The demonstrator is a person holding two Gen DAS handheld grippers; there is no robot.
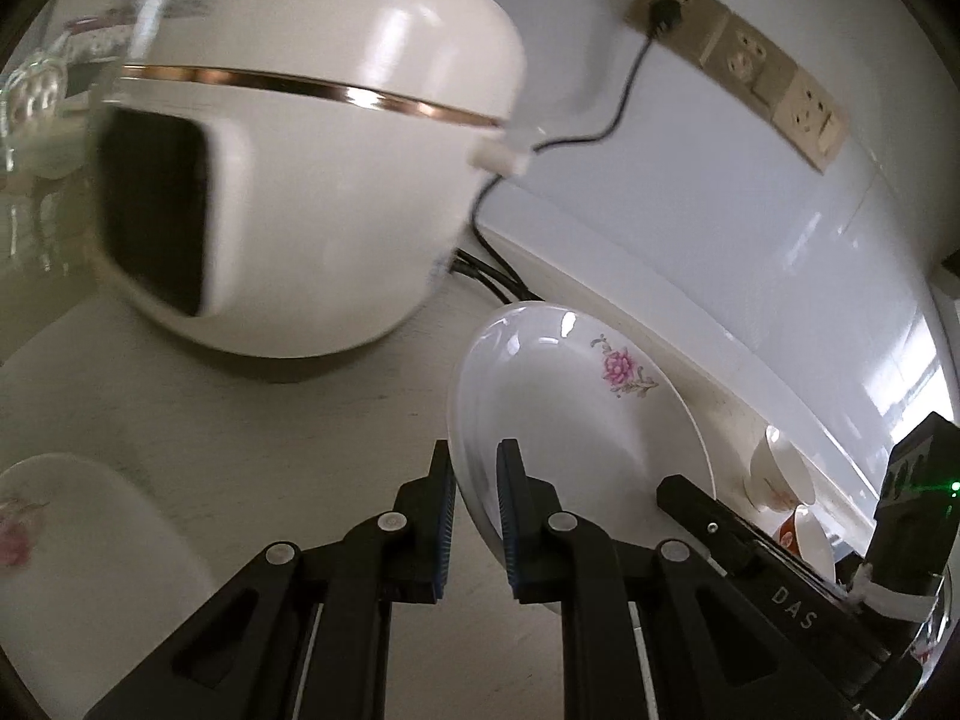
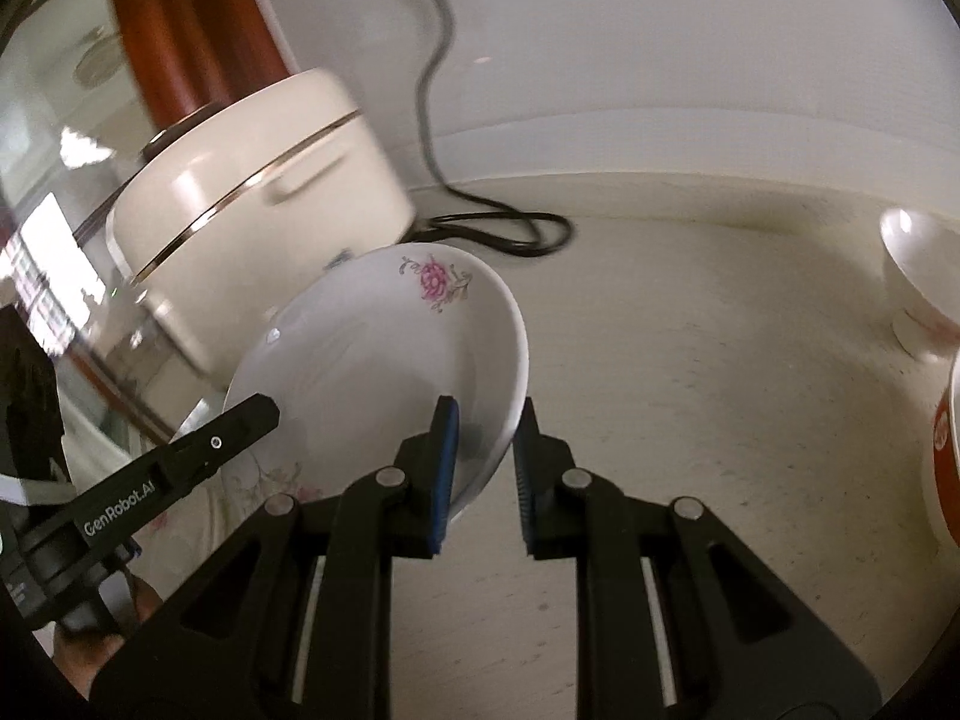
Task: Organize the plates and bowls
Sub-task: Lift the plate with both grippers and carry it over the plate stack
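plates first, from the left of the left wrist view: a second flowered plate (image 1: 78, 564) lies flat on the pale speckled surface (image 1: 288, 438) at the lower left, blurred, well apart from the jaws. behind it stands a white rice cooker (image 1: 312, 138) with a gold band, its black cord (image 1: 624, 102) running up to a wall socket strip (image 1: 750, 60). at centre the left gripper (image 1: 474, 516) has its jaws clamped on the near rim of a white plate with a pink flower (image 1: 570, 396), one pad on each face; the plate is tilted up on edge, off the surface. right of the plate the other gripper's black finger crosses the view, and past it a small white cup (image 1: 780, 468) sits on the surface near the wall.

in the right wrist view, the left gripper's finger, printed genrobot.ai, reaches in from the lower left to the plate's far rim. the rice cooker (image 2: 258, 204) stands behind, blurred. the same plate (image 2: 372, 378) is tilted at centre, and the right gripper (image 2: 486, 468) straddles its lower right rim: the left pad lies against the inner face, while the right pad stands just off the outer face, so the jaws are apart and not pinching. far right, the white cup (image 2: 918, 288) stands on the surface (image 2: 720, 390), and the edge of a red and white bowl (image 2: 945, 456) shows below it.
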